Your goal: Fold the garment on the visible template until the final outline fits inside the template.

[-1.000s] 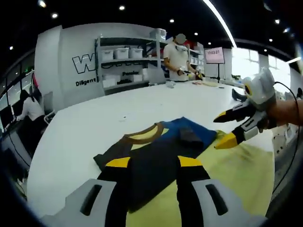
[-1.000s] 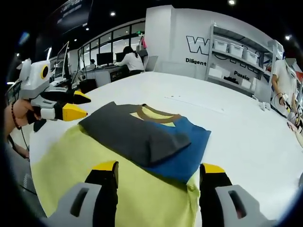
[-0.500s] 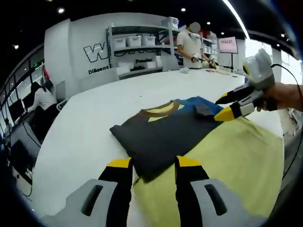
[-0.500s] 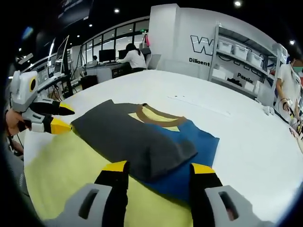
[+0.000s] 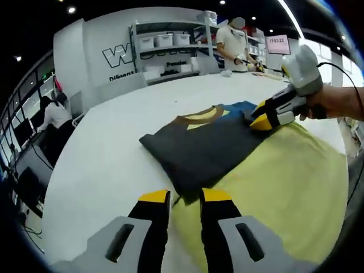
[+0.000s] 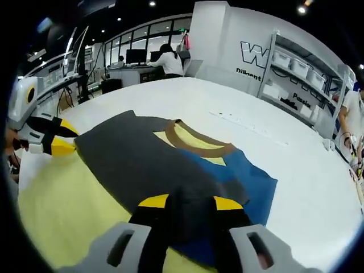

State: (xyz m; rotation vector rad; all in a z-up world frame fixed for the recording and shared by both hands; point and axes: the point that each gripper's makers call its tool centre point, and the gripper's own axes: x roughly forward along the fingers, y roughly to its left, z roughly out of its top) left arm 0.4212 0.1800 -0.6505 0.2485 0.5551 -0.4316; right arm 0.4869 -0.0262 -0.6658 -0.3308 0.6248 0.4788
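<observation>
The garment [image 5: 205, 145], a T-shirt with a dark grey folded panel over a blue body and a brown collar, is lying on the white tabletop [image 5: 108, 136], resting partly on the pale yellow template [image 5: 284, 182] and reaching past its far edge. In the left gripper view the left claw [image 5: 185, 199] is hovering just in front of the near corner of the grey panel, its yellow tips nearly together with nothing between them. In the right gripper view the right claw [image 6: 185, 202] is sitting low on the grey fabric near the blue edge, jaws drawn close; whether cloth is pinched between them I cannot tell. At least one fold is looking done, but the collar end and blue side are lying beyond the yellow sheet, so I judge further folding is remaining before the outline fits.
</observation>
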